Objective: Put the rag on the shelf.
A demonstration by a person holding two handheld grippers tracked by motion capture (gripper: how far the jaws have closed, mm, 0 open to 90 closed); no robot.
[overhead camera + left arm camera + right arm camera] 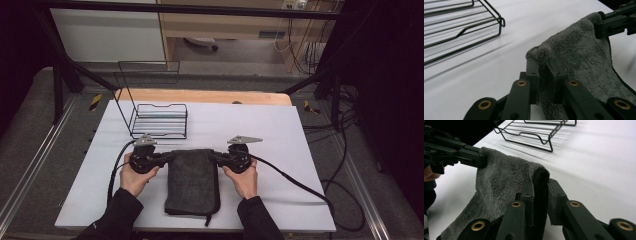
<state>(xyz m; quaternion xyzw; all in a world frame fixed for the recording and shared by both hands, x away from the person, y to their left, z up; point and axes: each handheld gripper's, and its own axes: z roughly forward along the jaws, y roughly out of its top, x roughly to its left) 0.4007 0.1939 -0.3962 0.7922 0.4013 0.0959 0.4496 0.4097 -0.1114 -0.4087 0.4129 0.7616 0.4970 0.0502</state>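
Note:
A dark grey folded towel (192, 180) lies on the white table, its far edge lifted between the two grippers. My left gripper (171, 157) is shut on the towel's far left corner (541, 53); in the left gripper view the cloth is pinched between the two black jaws. My right gripper (214, 156) is shut on the far right corner (540, 176), with the folded hem squeezed between its jaws. Each gripper view also has the other gripper clamped on the opposite corner: the right one (600, 27) and the left one (482, 158).
A black wire rack (159, 120) stands on the table behind the left gripper, with a tall wire back. Cables trail from both grippers across the white tabletop (280, 130). A wooden board edge lies at the table's far side.

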